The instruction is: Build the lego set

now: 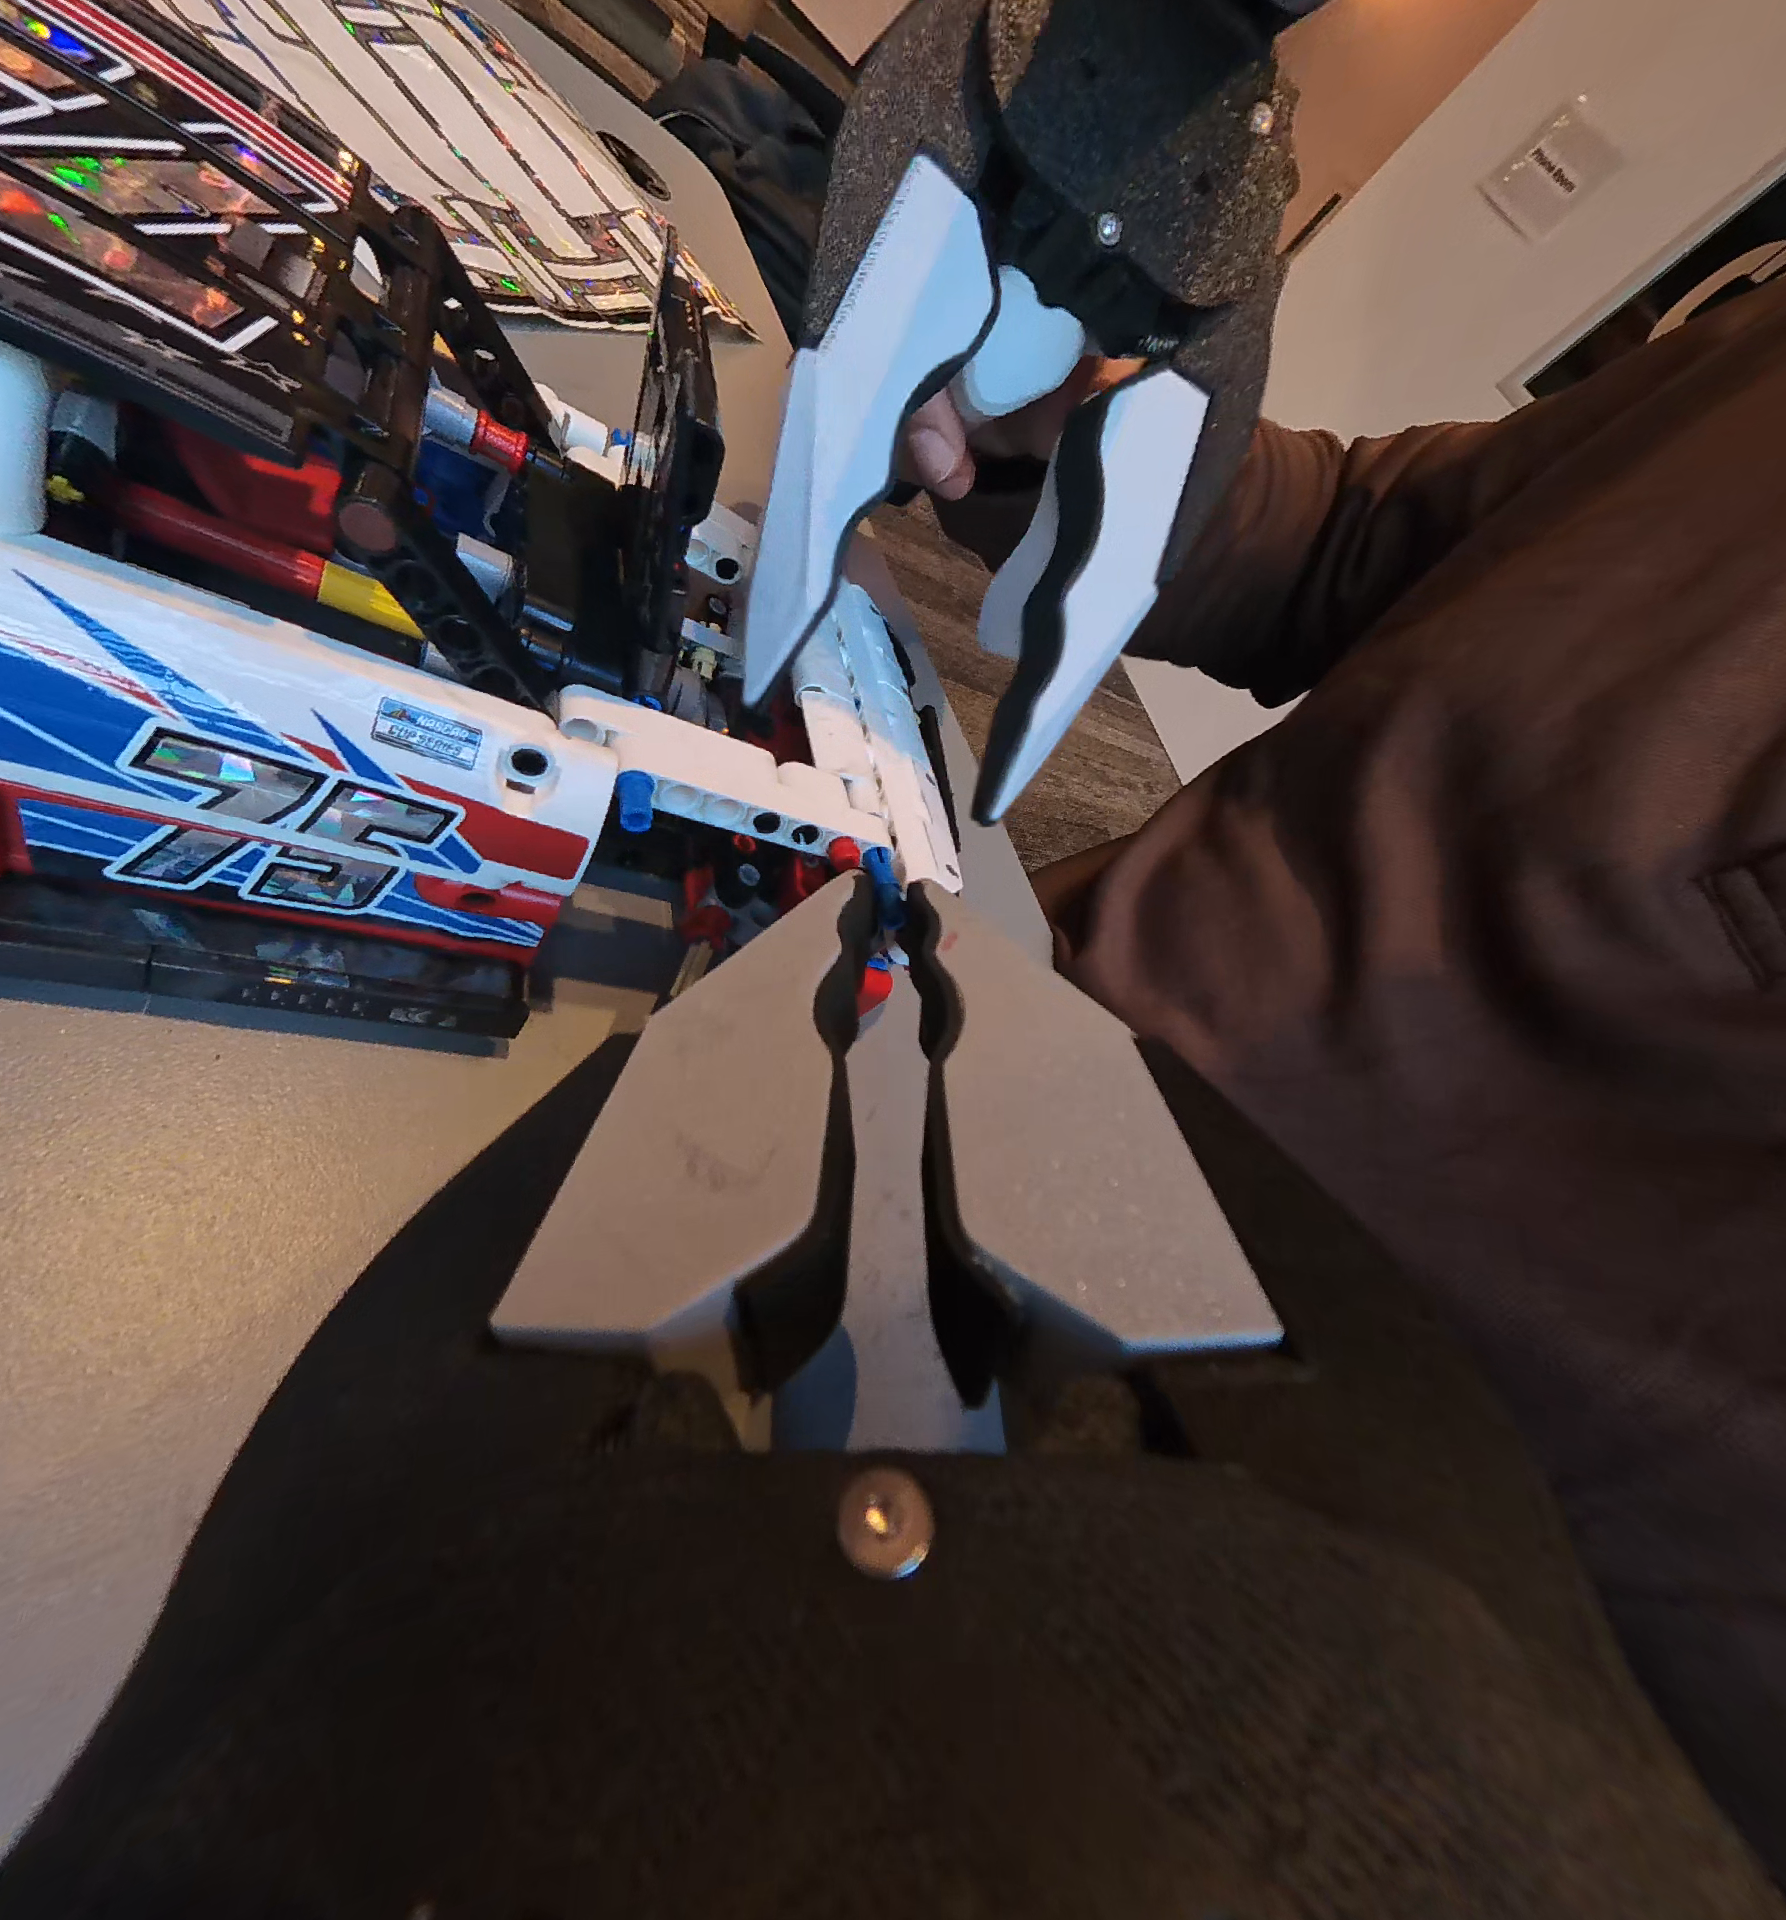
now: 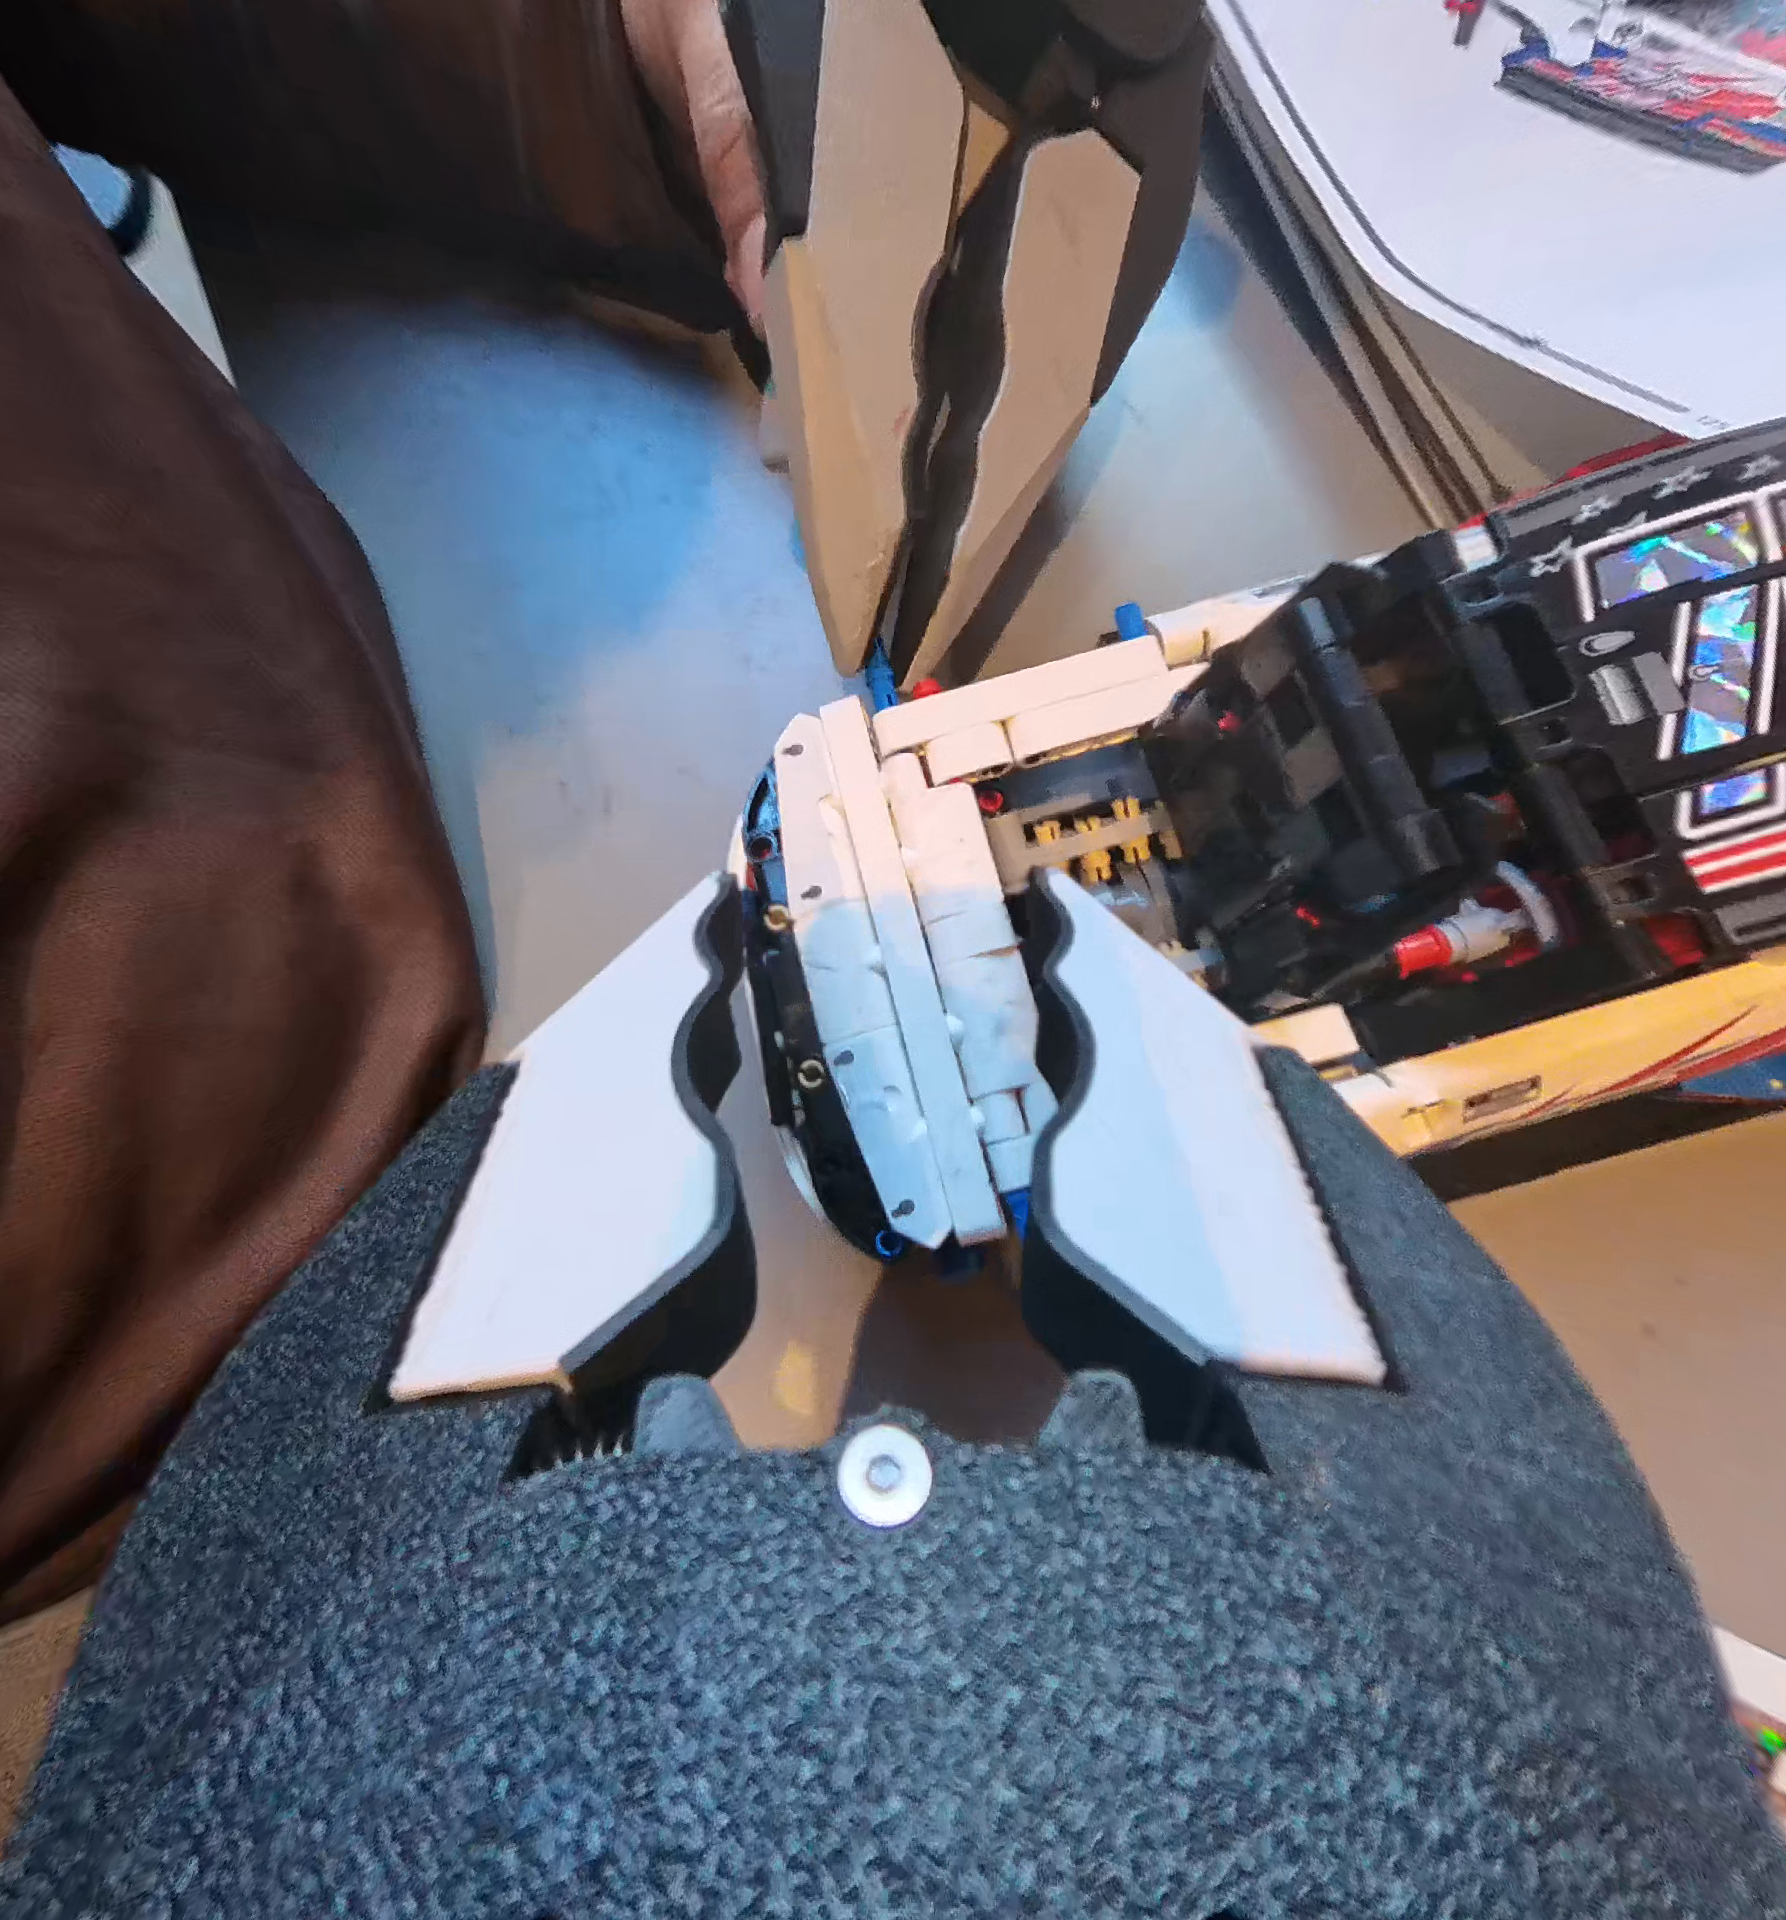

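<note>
Tabletop (image 1: 141, 1195): left gripper (image 1: 884, 894) seemingly pinching blue pin (image 1: 884, 883).

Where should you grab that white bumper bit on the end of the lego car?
Probably across its thin sides, coming from above. The white bumper piece is a long, narrow curved strip on the car's end, so fingers fit either side; the open right gripper already straddles it so.

Left claw (image 1: 884, 899) tight on blue pin (image 1: 885, 883) (at lego car's (image 1: 245, 769) corner).
</note>
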A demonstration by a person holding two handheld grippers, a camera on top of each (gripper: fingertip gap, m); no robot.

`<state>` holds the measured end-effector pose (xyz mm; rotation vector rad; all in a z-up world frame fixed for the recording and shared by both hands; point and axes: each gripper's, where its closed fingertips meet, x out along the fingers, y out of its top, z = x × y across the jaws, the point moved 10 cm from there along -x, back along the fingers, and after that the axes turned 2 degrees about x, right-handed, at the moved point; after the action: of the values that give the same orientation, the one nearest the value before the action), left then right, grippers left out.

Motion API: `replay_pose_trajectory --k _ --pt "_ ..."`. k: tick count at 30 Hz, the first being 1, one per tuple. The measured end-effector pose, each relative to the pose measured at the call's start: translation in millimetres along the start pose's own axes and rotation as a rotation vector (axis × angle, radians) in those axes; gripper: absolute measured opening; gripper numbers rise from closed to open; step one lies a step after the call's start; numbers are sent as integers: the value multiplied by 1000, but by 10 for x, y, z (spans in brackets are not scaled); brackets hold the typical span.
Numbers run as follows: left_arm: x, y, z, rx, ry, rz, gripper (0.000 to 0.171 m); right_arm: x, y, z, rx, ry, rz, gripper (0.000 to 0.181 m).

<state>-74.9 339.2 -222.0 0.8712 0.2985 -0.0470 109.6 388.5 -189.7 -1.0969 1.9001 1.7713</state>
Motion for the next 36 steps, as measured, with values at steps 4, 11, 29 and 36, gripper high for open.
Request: replay_pose_trajectory --k 4,11,29,36 --pt "3 1 -4 -3 -1 -2 3 44 23 5 -46 -26 -21 42" --pt "5 1 -4 -2 1 -5 3 45 73 32 -35 21 10 39" --pt "9 -1 -14 -11 -4 -11 3 57 8 -7 -142 -27 -21 43" --pt "4 3 -23 -21 -13 -7 3 57 -22 -29 -155 -54 21 42"
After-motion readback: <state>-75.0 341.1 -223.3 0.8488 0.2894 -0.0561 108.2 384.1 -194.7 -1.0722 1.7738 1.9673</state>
